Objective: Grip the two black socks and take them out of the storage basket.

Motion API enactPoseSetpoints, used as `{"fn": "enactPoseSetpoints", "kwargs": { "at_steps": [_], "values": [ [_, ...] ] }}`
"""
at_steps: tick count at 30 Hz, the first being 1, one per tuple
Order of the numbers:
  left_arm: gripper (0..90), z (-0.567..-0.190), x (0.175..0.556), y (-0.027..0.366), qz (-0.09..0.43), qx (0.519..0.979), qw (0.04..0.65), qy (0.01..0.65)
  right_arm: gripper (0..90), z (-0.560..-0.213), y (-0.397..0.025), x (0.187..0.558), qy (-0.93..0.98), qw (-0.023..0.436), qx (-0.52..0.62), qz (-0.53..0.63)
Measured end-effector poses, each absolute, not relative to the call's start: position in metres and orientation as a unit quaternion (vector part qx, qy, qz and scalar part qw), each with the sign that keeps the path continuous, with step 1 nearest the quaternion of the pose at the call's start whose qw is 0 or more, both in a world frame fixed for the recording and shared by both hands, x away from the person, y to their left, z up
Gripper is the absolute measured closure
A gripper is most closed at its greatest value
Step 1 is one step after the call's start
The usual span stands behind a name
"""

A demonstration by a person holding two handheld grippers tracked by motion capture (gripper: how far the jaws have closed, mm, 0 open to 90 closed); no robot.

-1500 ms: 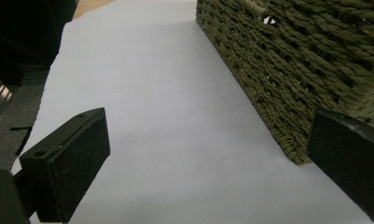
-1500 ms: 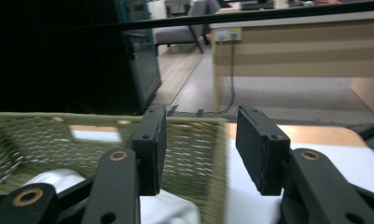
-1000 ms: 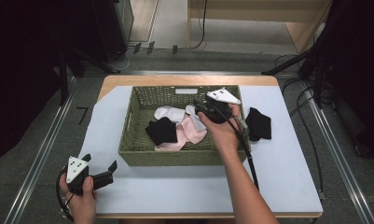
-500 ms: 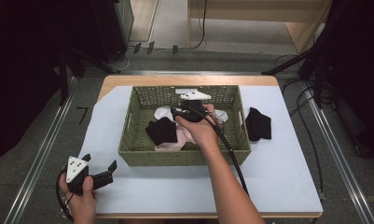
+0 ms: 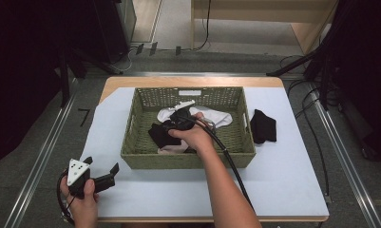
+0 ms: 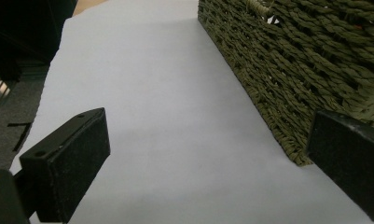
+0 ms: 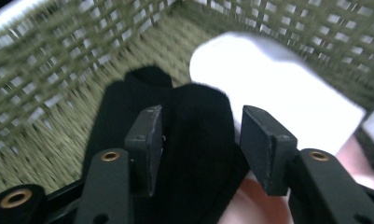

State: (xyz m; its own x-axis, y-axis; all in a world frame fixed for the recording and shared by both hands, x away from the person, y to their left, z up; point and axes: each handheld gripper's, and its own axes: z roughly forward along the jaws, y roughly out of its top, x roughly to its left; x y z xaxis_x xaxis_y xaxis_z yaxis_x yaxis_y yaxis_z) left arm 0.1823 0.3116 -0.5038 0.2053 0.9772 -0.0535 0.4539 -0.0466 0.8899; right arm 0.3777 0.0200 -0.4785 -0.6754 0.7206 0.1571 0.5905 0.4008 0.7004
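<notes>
Left gripper (image 5: 102,176) rests low at the near left corner of the worktop (image 5: 283,180), held in the left hand (image 5: 81,202), grey plate up, aimed toward the basket (image 5: 188,159). Its fingers (image 6: 65,170) stand wide apart, with bare white cover between them. In the left gripper view the far finger is cut off by the frame edge, and the basket's near wall fills the upper right.

Right forearm reaches from the near edge over the basket's front rim; the right hand (image 5: 193,135) tilts down into the basket, its cable trailing back along the arm. In the high view the hand covers most of the right gripper (image 5: 171,124), so the fingers are hard to make out there. The right gripper view shows them part open, straddling the black sock (image 7: 194,140) without clear contact; whether the pads touch cloth cannot be told. That view is blurred by motion.

The black sock lies crumpled on the basket floor, left of middle, matte and dark, overlapping a white sock (image 7: 278,88) on one side. A pink cloth (image 7: 357,154) shows beside it, partly hidden. Another black sock (image 5: 263,126) lies on the worktop just outside the basket's right wall.
</notes>
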Motion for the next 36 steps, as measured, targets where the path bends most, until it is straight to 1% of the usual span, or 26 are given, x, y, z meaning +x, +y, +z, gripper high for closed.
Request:
{"fn": "enactPoseSetpoints", "kwargs": {
  "at_steps": [2, 3, 4, 5, 6, 7, 8, 9, 10, 12, 17, 18, 21, 22, 23, 24, 25, 26, 27, 28, 30, 31, 33, 36],
  "values": [
    [0.7, -0.504, 0.182, 0.312, 0.312, 0.653, 0.420, 0.547, 45.9, -0.485, 0.021, 0.380, 0.837, 0.082, 0.397, 0.368],
    [0.7, -0.504, 0.182, 0.312, 0.312, 0.654, 0.419, 0.547, 47.1, -0.486, 0.021, 0.379, 0.839, 0.083, 0.397, 0.363],
    [0.7, -0.504, 0.182, 0.312, 0.313, 0.653, 0.420, 0.547, 51.1, -0.487, 0.021, 0.378, 0.842, 0.084, 0.394, 0.358],
    [0.7, -0.504, 0.182, 0.312, 0.313, 0.653, 0.420, 0.547, 51.1, -0.487, 0.021, 0.378, 0.842, 0.084, 0.394, 0.358],
    [0.7, -0.504, 0.182, 0.311, 0.313, 0.654, 0.420, 0.547, 65.1, -0.487, 0.021, 0.377, 0.854, 0.081, 0.376, 0.351],
    [0.7, -0.504, 0.182, 0.311, 0.313, 0.654, 0.419, 0.547, 65.1, -0.487, 0.021, 0.377, 0.854, 0.081, 0.376, 0.351],
    [0.7, -0.504, 0.182, 0.312, 0.312, 0.654, 0.419, 0.547, 70.6, -0.486, 0.021, 0.376, 0.857, 0.078, 0.371, 0.349],
    [0.7, -0.504, 0.182, 0.312, 0.313, 0.654, 0.419, 0.547, 80.4, -0.482, 0.020, 0.376, 0.860, 0.065, 0.369, 0.347],
    [0.7, -0.504, 0.182, 0.311, 0.313, 0.654, 0.420, 0.547, 81.6, -0.480, 0.019, 0.377, 0.859, 0.061, 0.369, 0.350],
    [0.7, -0.504, 0.182, 0.311, 0.312, 0.654, 0.420, 0.547, 82.6, -0.476, 0.017, 0.377, 0.853, 0.057, 0.368, 0.367],
    [0.7, -0.504, 0.182, 0.312, 0.312, 0.654, 0.420, 0.546, 83.5, -0.465, 0.012, 0.375, 0.827, 0.072, 0.365, 0.420],
    [0.7, -0.504, 0.182, 0.312, 0.313, 0.653, 0.420, 0.547, 83.7, -0.460, 0.009, 0.375, 0.814, 0.088, 0.365, 0.443],
    [0.7, -0.504, 0.182, 0.312, 0.312, 0.654, 0.420, 0.546, 83.8, -0.454, 0.002, 0.374, 0.787, 0.116, 0.379, 0.472],
    [0.7, -0.504, 0.182, 0.312, 0.312, 0.654, 0.420, 0.546, 83.8, -0.454, 0.002, 0.374, 0.787, 0.116, 0.379, 0.472],
    [0.7, -0.504, 0.182, 0.312, 0.311, 0.653, 0.421, 0.547, 83.8, -0.450, -0.004, 0.375, 0.770, 0.137, 0.394, 0.484],
    [0.7, -0.504, 0.182, 0.312, 0.311, 0.653, 0.421, 0.547, 83.8, -0.450, -0.004, 0.375, 0.770, 0.137, 0.394, 0.484],
    [0.7, -0.504, 0.182, 0.312, 0.311, 0.653, 0.420, 0.547, 83.8, -0.448, -0.007, 0.375, 0.761, 0.149, 0.401, 0.488],
    [0.7, -0.504, 0.182, 0.312, 0.311, 0.653, 0.420, 0.547, 83.8, -0.445, -0.014, 0.375, 0.748, 0.174, 0.414, 0.489],
    [0.7, -0.504, 0.182, 0.312, 0.311, 0.653, 0.420, 0.547, 83.8, -0.443, -0.018, 0.376, 0.744, 0.187, 0.417, 0.488],
    [0.7, -0.504, 0.182, 0.312, 0.311, 0.653, 0.420, 0.548, 83.8, -0.443, -0.018, 0.376, 0.744, 0.187, 0.417, 0.488],
    [0.7, -0.504, 0.182, 0.312, 0.311, 0.655, 0.419, 0.547, 83.9, -0.443, -0.034, 0.377, 0.733, 0.220, 0.441, 0.468],
    [0.6, -0.504, 0.182, 0.312, 0.311, 0.655, 0.419, 0.547, 83.9, -0.443, -0.034, 0.377, 0.733, 0.220, 0.441, 0.468],
    [0.7, -0.504, 0.183, 0.311, 0.312, 0.655, 0.418, 0.547, 84.0, -0.445, -0.048, 0.378, 0.718, 0.230, 0.470, 0.459],
    [0.7, -0.504, 0.182, 0.311, 0.312, 0.655, 0.418, 0.546, 84.0, -0.441, -0.055, 0.376, 0.706, 0.233, 0.467, 0.478]
  ]
}}
